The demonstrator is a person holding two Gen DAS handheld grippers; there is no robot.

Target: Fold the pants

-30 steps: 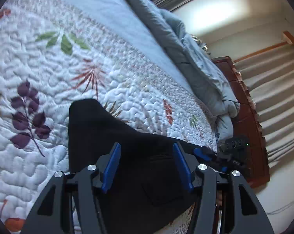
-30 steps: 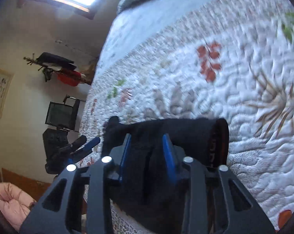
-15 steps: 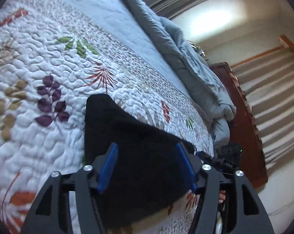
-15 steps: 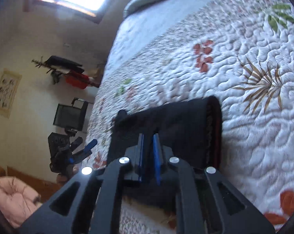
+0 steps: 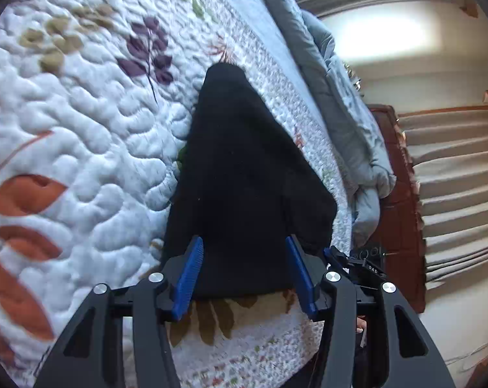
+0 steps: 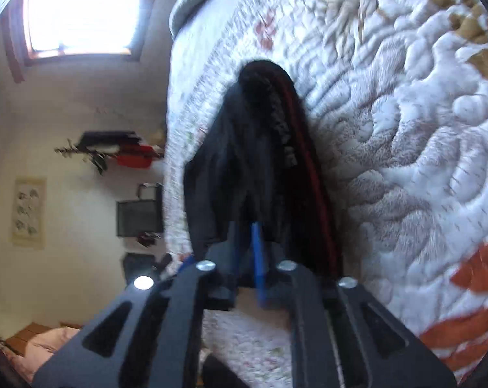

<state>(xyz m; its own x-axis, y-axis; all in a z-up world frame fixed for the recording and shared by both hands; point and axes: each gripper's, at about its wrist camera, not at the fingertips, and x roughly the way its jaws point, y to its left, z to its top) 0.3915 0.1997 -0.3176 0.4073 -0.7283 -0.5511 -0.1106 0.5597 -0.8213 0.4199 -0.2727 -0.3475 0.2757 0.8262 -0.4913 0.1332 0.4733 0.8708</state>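
The black pants (image 5: 244, 174) lie folded on the quilted bedspread (image 5: 82, 129) near the bed's front edge. My left gripper (image 5: 244, 249) is open, its blue fingers (image 5: 192, 265) straddling the near edge of the pants without closing on them. In the right wrist view the pants (image 6: 260, 161) show a red-trimmed waistband on the right side. My right gripper (image 6: 245, 229) is shut on a bunch of the black fabric at the near end, lifting it a little off the quilt (image 6: 405, 129).
A grey duvet (image 5: 341, 97) is bunched along the far side of the bed, with a dark wooden footboard (image 5: 399, 177) beyond. The right wrist view shows a window (image 6: 82, 9), a wall shelf (image 6: 114, 152) and a black chair (image 6: 140, 220) beside the bed.
My right gripper closed on the pants fabric and pulled it up and toward me. My left gripper stayed open and drew back to the near edge of the pants.
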